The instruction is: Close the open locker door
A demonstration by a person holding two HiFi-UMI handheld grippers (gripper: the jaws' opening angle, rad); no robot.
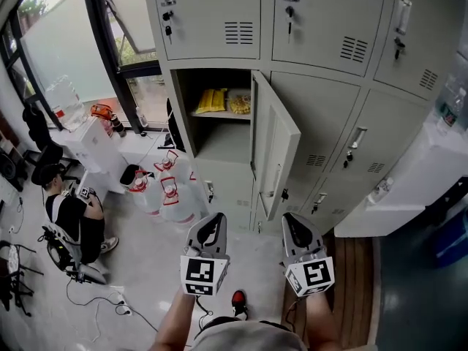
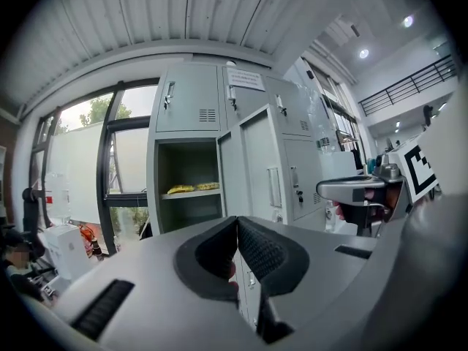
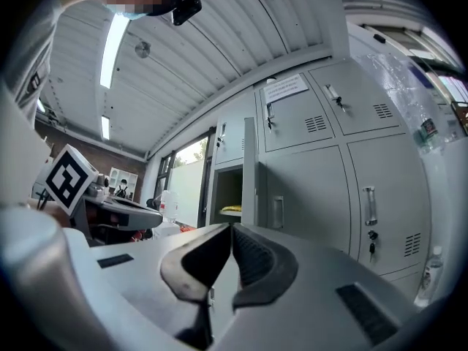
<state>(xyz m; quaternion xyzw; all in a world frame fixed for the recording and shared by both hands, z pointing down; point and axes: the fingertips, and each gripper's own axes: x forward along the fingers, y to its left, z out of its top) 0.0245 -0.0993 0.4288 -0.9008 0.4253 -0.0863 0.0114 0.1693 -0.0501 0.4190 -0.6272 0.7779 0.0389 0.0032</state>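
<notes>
Head view: open locker door point(image 1: 276, 148) in mid row of grey locker bank point(image 1: 329, 115), hinged at right side of its compartment point(image 1: 223, 141), swung well out toward the camera, free edge nearest. Left gripper point(image 1: 212, 224) and right gripper point(image 1: 295, 229) low in frame, both well short of the door, touching nothing. Left gripper view: jaws pressed together, nothing between, door ahead and slightly right. Right gripper view: same, jaws fully closed and empty, door seen almost edge-on. Handling, as a guess: thin sheet steel, so light but stiff, free-swinging on hinges, smooth painted face prob. slippery under pads, apt to clang or bounce back if shoved hard. No real need to clamp; best worked w/ closed jaw tips at or near the free edge, by the handle fitting point(image 1: 276, 180), far from hinge for leverage, then pressed flush into the frame. Count: 1 open door; 2 grippers; 2 yellow packs point(image 1: 212, 99) on the 1 shelf point(image 1: 219, 116) inside; 3 closed doors point(image 1: 322, 13) in top row, 2 more right of the open one, others below partly hidden; water jugs point(image 1: 172, 192) w/ red handles on floor point(image 1: 146, 254), approx 3–4, exact no. unclear; 1 person point(image 1: 73, 218) seated at far left.
</notes>
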